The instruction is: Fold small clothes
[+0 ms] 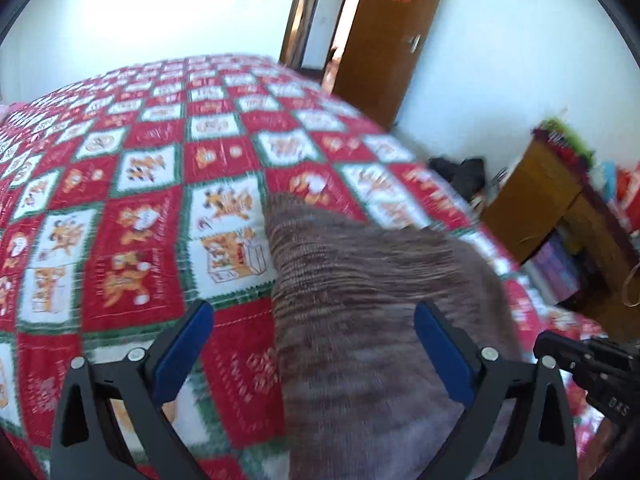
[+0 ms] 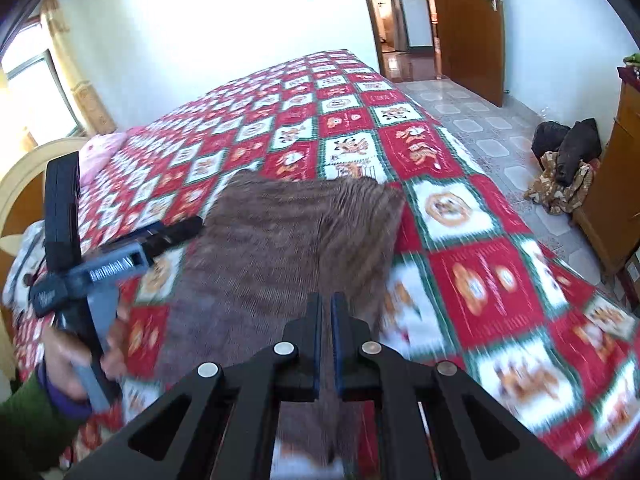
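Note:
A brown ribbed knit garment (image 1: pixel 360 300) lies spread on the red, white and green patterned bedspread (image 1: pixel 140 200). My left gripper (image 1: pixel 312 320) is open, its blue pads wide apart just above the garment's left edge. In the right wrist view the garment (image 2: pixel 280 248) stretches away from my right gripper (image 2: pixel 327 312), whose jaws are shut on its near edge. The left gripper (image 2: pixel 180 228) shows there at the garment's left side, held by a hand. The right gripper's body (image 1: pixel 592 368) shows at the right of the left wrist view.
The bed fills most of both views; its right edge drops to a tiled floor (image 2: pixel 500 132). A wooden cabinet (image 2: pixel 616 184) and a pile of dark bags (image 2: pixel 564 152) stand at the right. A wooden door (image 2: pixel 468 20) is open at the back. A pink pillow (image 2: pixel 100 148) lies at the headboard.

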Tool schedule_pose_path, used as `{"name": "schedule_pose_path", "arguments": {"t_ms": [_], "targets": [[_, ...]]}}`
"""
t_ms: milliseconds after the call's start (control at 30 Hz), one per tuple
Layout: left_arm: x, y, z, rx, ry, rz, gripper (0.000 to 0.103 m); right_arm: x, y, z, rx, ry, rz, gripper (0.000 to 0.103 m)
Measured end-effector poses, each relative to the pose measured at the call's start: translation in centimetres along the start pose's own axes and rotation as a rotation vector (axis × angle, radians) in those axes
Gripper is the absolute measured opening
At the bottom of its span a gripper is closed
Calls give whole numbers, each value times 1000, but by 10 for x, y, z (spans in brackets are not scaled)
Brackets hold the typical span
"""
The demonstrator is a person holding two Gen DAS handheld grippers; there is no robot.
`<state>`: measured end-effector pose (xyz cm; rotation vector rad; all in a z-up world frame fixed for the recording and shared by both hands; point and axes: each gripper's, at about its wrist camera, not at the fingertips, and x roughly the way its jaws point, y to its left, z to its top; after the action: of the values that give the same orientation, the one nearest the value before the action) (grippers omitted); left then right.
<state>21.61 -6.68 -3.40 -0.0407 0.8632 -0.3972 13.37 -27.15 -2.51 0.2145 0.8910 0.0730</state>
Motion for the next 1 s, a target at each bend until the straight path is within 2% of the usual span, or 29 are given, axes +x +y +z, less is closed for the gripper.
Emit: {"name": "schedule_pose_path", "arguments": {"t_ms": [67, 100, 167, 267, 367, 467, 500, 567, 600, 633, 667, 733, 867, 900, 1000], "targets": [[31, 0, -7, 19, 67, 68, 101, 33, -4, 6, 25, 47, -53, 5], [39, 2, -10, 13, 85, 69, 101, 54, -8, 4, 46, 94, -61, 5], [38, 7, -11, -9, 72, 49, 103, 57, -14, 5, 78, 49, -36, 4], [40, 2, -10, 27, 76, 69, 103, 59, -27, 8, 154, 41, 13, 4], [40, 0, -10, 32, 82, 68, 103, 55, -30, 7, 165, 6, 29, 4], [34, 2, -11, 32, 86, 58, 103, 43, -37, 4, 208, -78, 84, 5], [31, 1, -11, 45, 80, 68, 103, 36, -43, 1, 255, -118, 101, 8], [20, -4, -11, 76, 46, 97, 103, 31, -51, -5, 318, -151, 99, 29], [15, -6, -11, 87, 30, 108, 103, 28, -55, -8, 348, -166, 92, 45], [10, -10, -11, 100, 15, 113, 103, 28, -56, -10, 355, -170, 94, 51], [5, -13, -12, 114, 5, 110, 103, 29, -56, -10, 354, -162, 101, 51], [5, -17, -13, 119, 21, 71, 103, 34, -56, -7, 354, -146, 106, 51], [34, -7, -21, -37, 199, -153, 99, 41, -59, -12, 362, -109, 95, 51], [32, -8, -22, -34, 168, -147, 99, 43, -59, -12, 361, -103, 94, 51], [31, -16, -26, 32, 145, -113, 100, 44, -58, -12, 350, -106, 96, 51]]}}
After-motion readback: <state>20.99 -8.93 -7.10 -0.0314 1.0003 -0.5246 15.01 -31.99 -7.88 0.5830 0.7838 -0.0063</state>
